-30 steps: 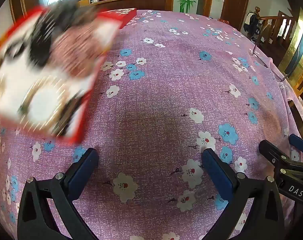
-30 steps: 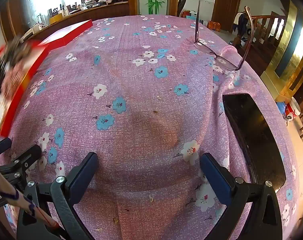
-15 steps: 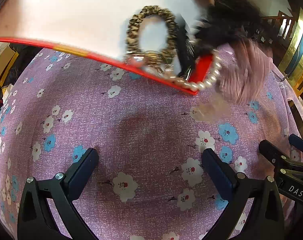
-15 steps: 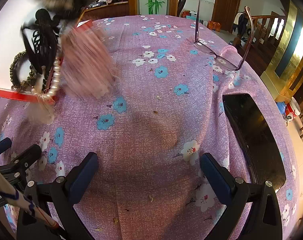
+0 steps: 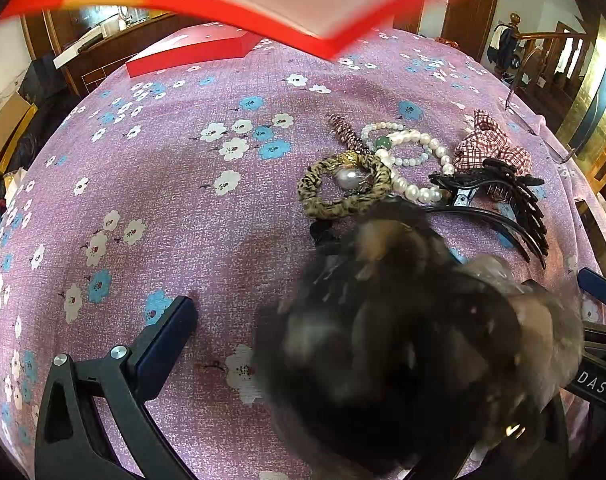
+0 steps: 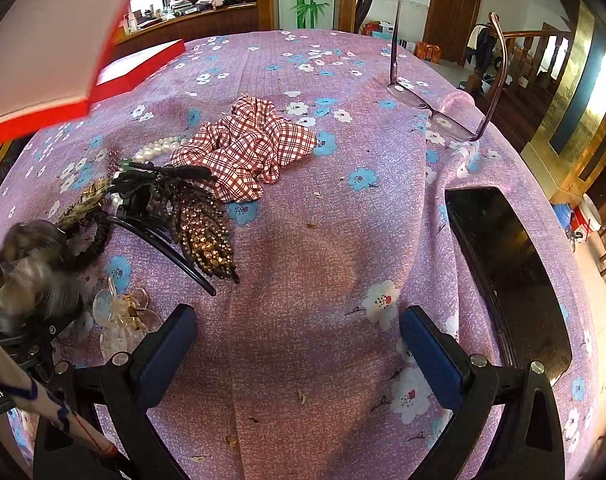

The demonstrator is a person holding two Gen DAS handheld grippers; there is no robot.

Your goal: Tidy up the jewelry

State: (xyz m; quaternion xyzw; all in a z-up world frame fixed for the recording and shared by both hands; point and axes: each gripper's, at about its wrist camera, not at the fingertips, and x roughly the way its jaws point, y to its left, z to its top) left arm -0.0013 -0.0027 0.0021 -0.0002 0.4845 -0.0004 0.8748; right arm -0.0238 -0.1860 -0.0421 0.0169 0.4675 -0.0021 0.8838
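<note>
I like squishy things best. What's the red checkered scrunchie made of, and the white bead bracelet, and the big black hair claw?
The checkered scrunchie looks like soft woven cloth, matte and gathered into folds. The white bead bracelet looks like pearls, real or fake I can't tell: round, glossy, creamy. The black hair claw seems to be hard shiny plastic, with stiff curved teeth; the right view shows gold-brown sparkly stones on it.
</note>
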